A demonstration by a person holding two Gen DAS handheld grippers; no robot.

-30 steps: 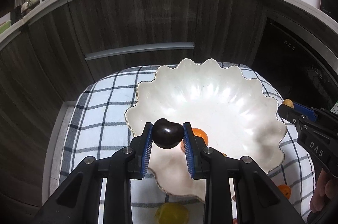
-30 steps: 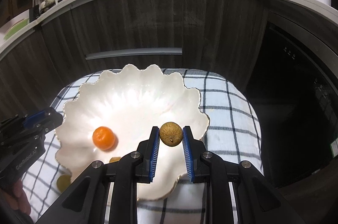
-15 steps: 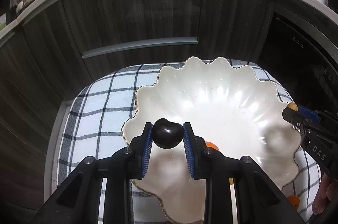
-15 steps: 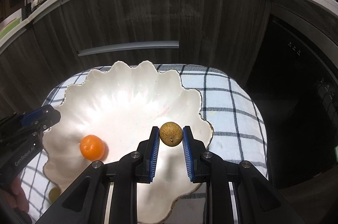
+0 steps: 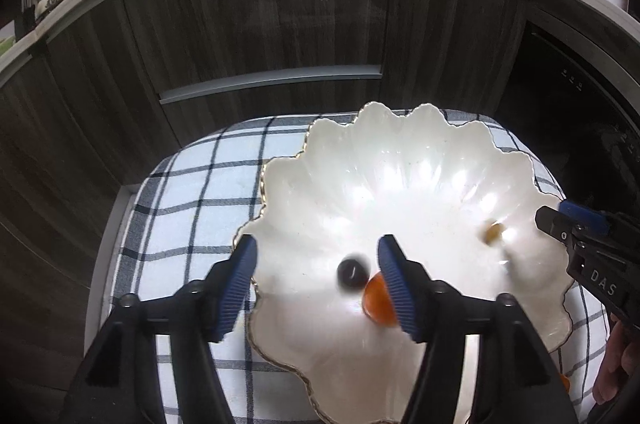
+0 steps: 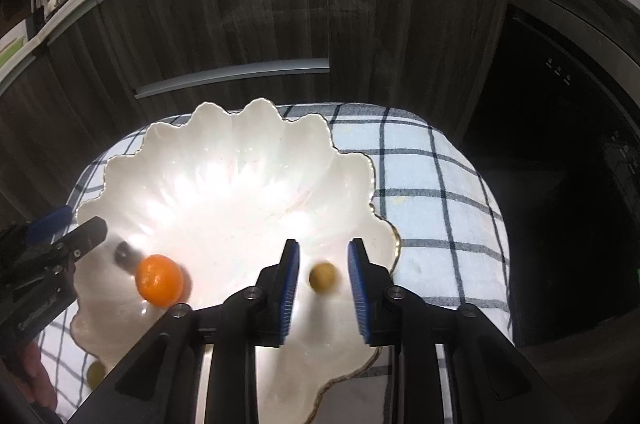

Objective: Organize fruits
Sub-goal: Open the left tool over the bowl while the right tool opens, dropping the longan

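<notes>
Left wrist view: your left tongs are spreading, pads touching nothing; dark fruit is dropping blurred into white bowl, just beside orange. Keep holding low so it is not bouncing over rim.

Right wrist view: your right tongs are opening too; tan fruit is falling free between pads, near bowl's right edge. Try releasing further toward middle, away from checked cloth.
</notes>
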